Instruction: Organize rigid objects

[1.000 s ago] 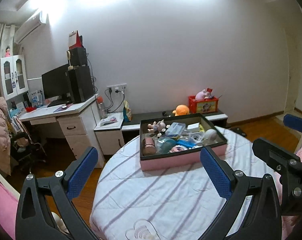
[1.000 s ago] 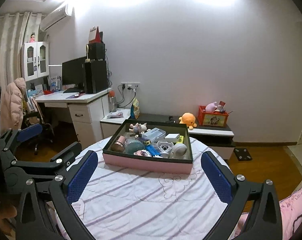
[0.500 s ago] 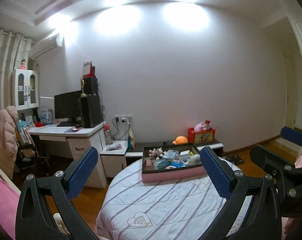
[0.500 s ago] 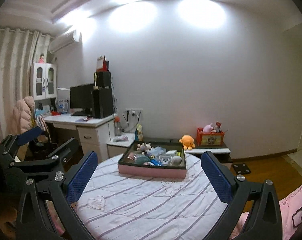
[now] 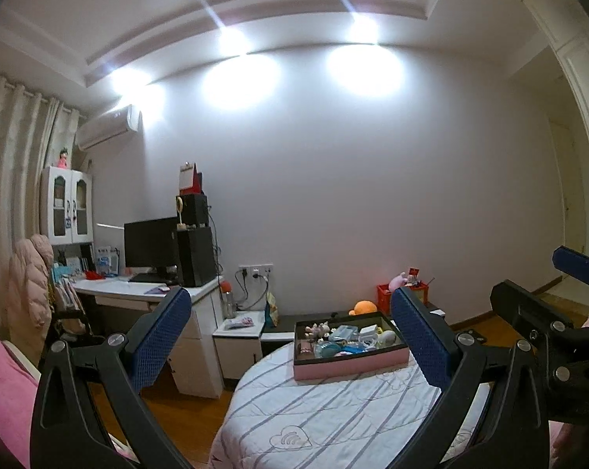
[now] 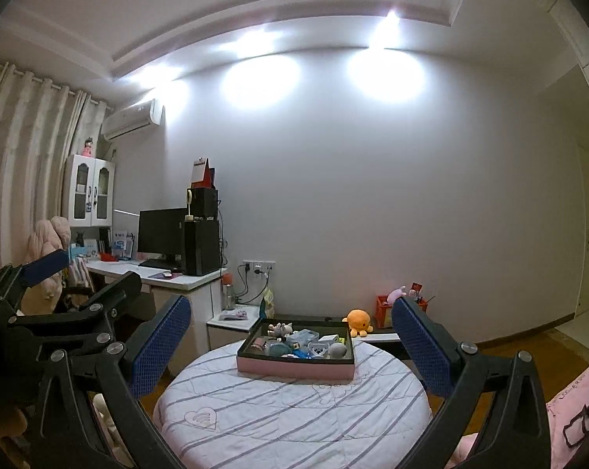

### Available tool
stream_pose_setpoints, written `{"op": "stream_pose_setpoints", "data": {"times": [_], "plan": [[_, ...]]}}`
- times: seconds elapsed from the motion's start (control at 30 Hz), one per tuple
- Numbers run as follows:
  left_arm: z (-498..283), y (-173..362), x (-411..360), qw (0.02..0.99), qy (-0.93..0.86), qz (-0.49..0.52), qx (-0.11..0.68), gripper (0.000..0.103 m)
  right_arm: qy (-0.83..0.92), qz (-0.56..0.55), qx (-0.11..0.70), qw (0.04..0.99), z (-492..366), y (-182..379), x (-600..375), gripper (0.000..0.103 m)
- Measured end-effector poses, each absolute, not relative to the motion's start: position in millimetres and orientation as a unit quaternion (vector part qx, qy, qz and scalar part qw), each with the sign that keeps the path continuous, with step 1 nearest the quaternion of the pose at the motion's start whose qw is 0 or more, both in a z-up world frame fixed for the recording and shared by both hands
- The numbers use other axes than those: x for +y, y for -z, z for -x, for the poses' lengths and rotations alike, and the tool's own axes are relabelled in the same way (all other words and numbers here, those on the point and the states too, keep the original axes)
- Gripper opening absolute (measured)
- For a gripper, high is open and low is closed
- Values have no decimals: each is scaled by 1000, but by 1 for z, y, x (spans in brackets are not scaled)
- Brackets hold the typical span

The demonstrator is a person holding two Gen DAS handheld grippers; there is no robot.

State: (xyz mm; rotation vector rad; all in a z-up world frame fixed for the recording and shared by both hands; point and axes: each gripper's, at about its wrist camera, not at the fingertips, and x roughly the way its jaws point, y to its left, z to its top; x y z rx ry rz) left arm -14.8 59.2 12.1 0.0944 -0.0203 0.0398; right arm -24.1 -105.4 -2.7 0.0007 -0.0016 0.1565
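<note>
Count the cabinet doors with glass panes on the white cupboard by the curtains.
2: the left door and the right door, side by side on the white cupboard above the desk. Its lower part is hidden, so more could exist.

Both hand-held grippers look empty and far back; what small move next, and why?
Probably bring the right hand-held gripper forward and down toward the pink-sided tray of small items on the round striped-cloth table: both sets of jaws are wide open, holding nothing, short of the tray.
</note>
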Motion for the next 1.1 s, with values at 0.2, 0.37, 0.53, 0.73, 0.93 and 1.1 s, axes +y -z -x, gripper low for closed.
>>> {"op": "stream_pose_setpoints", "data": {"times": [0.2, 0.37, 0.53, 0.73, 0.93, 1.1], "plan": [[19, -11, 61, 999, -16, -40, -15, 103, -70, 1, -14, 997, 33, 2, -104, 103], [21, -10, 62, 999, -15, -37, -16, 103, -72, -1, -14, 997, 35, 2, -103, 103], [20, -10, 63, 999, -16, -37, -13, 103, -71, 1, -12, 997, 33, 4, -103, 103], [22, -11, 63, 999, -19, -41, -12, 103, -71, 0, -7, 997, 33, 5, -104, 103], [23, -11, 62, 999, -19, -41, -12, 103, -71, 1, -5, 997, 32, 4, -104, 103], [22, -12, 62, 999, -20, -41, -13, 103, -71, 1, -6, 997, 32, 4, -104, 103]]}}
